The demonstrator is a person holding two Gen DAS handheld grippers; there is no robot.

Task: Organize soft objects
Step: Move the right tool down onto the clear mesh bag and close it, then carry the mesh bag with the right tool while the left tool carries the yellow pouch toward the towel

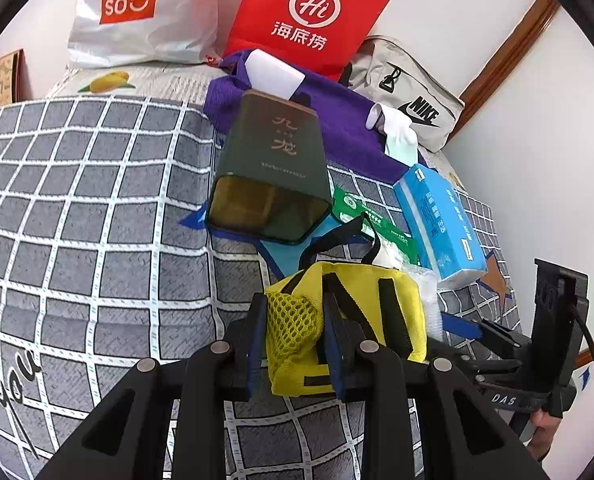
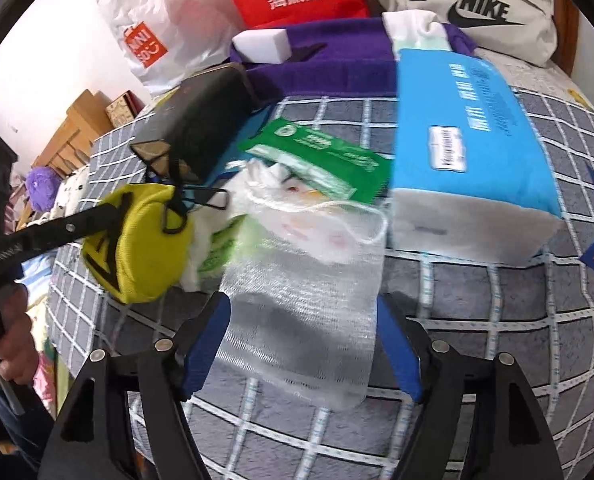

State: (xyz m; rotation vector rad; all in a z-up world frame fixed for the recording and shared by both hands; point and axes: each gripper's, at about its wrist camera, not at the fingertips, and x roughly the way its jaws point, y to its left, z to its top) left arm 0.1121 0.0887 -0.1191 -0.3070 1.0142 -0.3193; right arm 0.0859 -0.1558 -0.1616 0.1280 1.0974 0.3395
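Observation:
My left gripper (image 1: 297, 344) is shut on a yellow pouch (image 1: 377, 312) with black straps and a mesh pocket, held just above the grey checked bedspread (image 1: 97, 200). The pouch also shows in the right wrist view (image 2: 145, 240), at the left. My right gripper (image 2: 301, 344) is open, its blue pads on either side of a white mesh bag (image 2: 297, 300) that lies on the bed. Behind it lie a green wipes pack (image 2: 321, 160), a blue tissue pack (image 2: 465, 128) and a purple towel (image 2: 329, 60) with a white sponge block (image 2: 261, 46) on it.
A dark tin box (image 1: 273, 168) lies on its side in the middle of the bed. A Miniso bag (image 1: 137, 12), a red paper bag (image 1: 309, 12) and a beige Nike bag (image 1: 413, 96) stand along the far wall. White socks (image 1: 393, 124) lie on the towel.

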